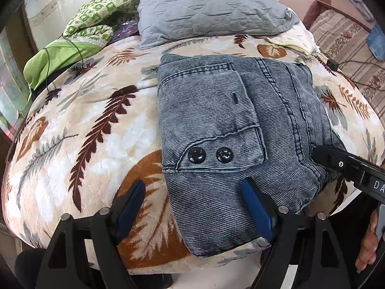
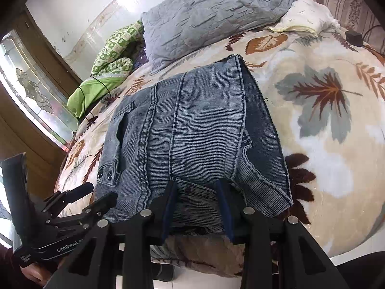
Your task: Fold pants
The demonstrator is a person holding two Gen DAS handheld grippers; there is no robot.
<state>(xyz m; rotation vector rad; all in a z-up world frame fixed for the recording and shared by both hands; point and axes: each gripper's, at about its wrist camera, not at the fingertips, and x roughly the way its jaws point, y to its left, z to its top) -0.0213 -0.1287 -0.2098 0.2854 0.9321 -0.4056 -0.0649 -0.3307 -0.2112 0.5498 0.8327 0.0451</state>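
I see the pants [image 1: 223, 125], grey-blue corduroy, folded into a thick rectangle on the bed [image 1: 79, 144], lying on the leaf-patterned blanket toward its near edge. A flap pocket with two black snap buttons [image 1: 210, 155] faces up on the near left part of the bundle.

My left gripper [image 1: 195, 190] is released, its jaws spread wide. Its right finger [image 1: 255, 207] rests over the near left corner of the pants, while the left finger hangs over bare blanket beside them. Nothing is pinched between the two.

My right gripper [image 2: 197, 190] is at the near right edge of the bundle. Its jaws stand partly closed with layers of the folded fabric between them, and from the right wrist view the pads [image 2: 222, 200] look pressed against the cloth, so I read it as grasping the pants there. In the left wrist view its black finger lies on the right near corner of the bundle.

Farther back, a grey pillow [image 1: 209, 9] lies at the far side of the bed, with a green patterned quilt [image 1: 96, 21] bunched at the far left. A striped sofa [image 1: 346, 41] stands at the far right.
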